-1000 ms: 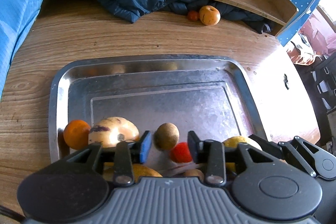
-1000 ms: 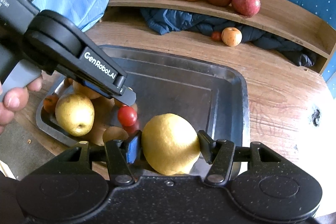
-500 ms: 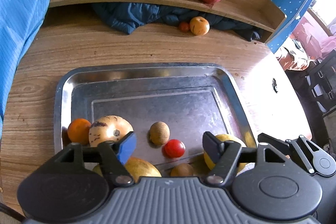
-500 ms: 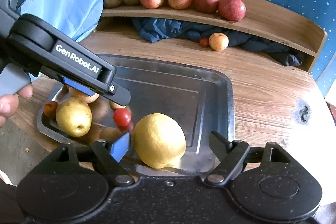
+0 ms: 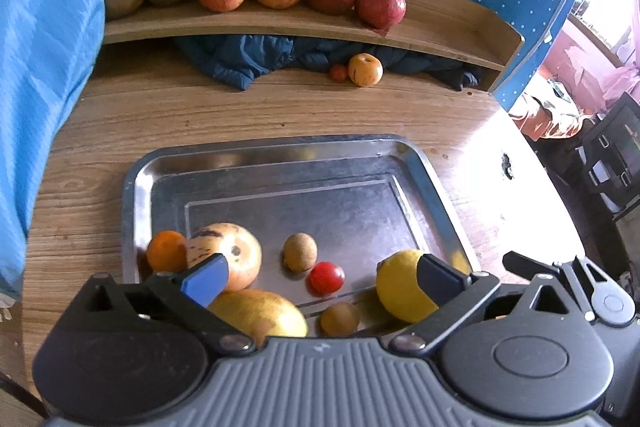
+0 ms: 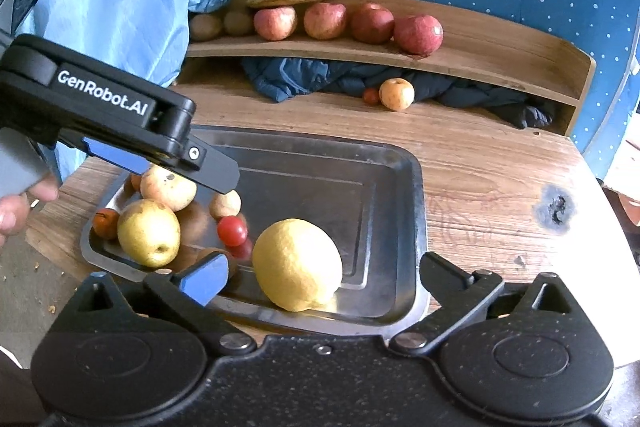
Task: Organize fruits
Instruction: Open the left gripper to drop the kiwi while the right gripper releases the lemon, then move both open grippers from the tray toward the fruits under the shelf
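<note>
Left wrist view: left gripper [image 5: 320, 277] spread wide, holding nothing, above the near end of the tray [image 5: 138, 187]. Between its fingers lie a tomato [image 5: 326, 277] and a small brown fruit [image 5: 300, 251]; lemon [image 5: 400, 285] sits at the right finger. Right wrist view: right gripper [image 6: 320, 277] wide open, empty; lemon [image 6: 298, 263] rests on the tray [image 6: 416, 211] near edge, between the fingers, touching neither. Apples [image 6: 418, 34] line the shelf [image 6: 500, 63].

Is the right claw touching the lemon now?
Apart. In the right wrist view, the right claw is open, with tray visible between the lemon and each finger.
</note>
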